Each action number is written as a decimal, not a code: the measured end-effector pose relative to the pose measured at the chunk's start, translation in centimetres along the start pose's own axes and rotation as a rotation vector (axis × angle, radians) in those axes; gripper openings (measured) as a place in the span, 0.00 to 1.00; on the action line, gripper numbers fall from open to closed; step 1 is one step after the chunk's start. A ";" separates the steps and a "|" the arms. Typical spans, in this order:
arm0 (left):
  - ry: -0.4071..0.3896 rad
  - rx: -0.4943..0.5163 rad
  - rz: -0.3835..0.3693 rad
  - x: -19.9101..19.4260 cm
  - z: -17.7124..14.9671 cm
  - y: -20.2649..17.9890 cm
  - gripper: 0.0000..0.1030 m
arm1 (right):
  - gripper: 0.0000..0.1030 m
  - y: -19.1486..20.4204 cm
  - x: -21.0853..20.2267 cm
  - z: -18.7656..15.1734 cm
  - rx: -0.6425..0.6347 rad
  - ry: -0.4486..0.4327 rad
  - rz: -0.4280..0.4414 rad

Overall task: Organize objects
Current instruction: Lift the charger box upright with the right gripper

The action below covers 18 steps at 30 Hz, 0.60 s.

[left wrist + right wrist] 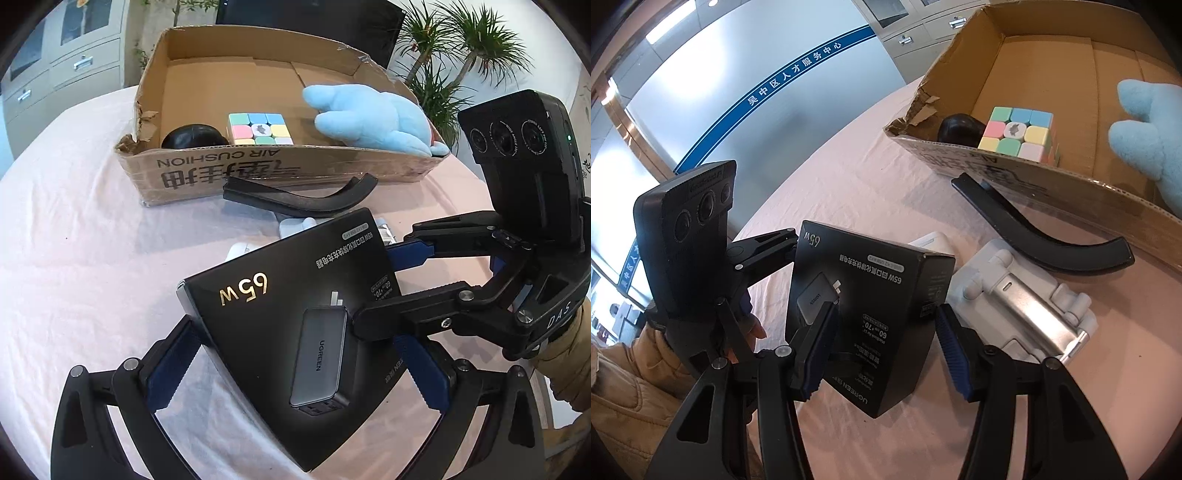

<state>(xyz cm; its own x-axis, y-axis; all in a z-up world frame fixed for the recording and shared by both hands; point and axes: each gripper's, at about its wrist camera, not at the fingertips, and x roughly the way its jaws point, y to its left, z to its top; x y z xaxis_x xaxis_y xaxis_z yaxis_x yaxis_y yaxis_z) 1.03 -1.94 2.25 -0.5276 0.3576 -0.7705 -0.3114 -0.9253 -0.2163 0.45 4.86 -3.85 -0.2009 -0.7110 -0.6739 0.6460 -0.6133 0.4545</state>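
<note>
While both claws meet at the black charger box [295, 332], I look first at this box, because everything is near it. It is tilted, one edge up, above the pink tablecloth [81, 258]. The left claw [295, 369] has its blue pads wide on both sides of the box; whether they press it I cannot tell. The right claw [882, 347] reaches the box from the side, one pad lying on the printed face and the other just beside the box's far side; it seems to hold it, but I cannot tell for sure. Behind the box lies a curved black piece [299, 199], and behind that the open cardboard carton [258, 170]. Inside the carton are a pastel puzzle cube [260, 129], a black round thing [194, 136] and a blue plush toy [373, 118]. Just beside the box lies a white and silver stand [1027, 306].
</note>
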 end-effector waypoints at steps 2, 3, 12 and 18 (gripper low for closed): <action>-0.002 0.014 0.010 -0.1 0.1 -0.2 0.99 | 0.51 0.1 -0.1 0.0 -0.002 0.001 -0.005; -0.006 0.027 0.021 -0.2 0.3 -0.5 0.99 | 0.51 0.2 -0.3 0.1 -0.005 0.001 -0.006; -0.021 0.049 0.031 -0.5 0.9 -1.1 0.99 | 0.51 0.0 -0.7 0.4 -0.014 -0.014 -0.016; -0.023 0.046 0.035 -0.6 0.9 -1.2 0.99 | 0.51 0.1 -0.7 0.6 -0.020 -0.012 -0.017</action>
<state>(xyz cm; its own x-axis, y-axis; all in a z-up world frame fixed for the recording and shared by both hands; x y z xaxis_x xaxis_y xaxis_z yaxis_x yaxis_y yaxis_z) 1.03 -0.97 3.51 -0.5566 0.3280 -0.7633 -0.3276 -0.9310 -0.1611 0.24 5.13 -2.96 -0.2203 -0.7045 -0.6746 0.6570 -0.6184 0.4312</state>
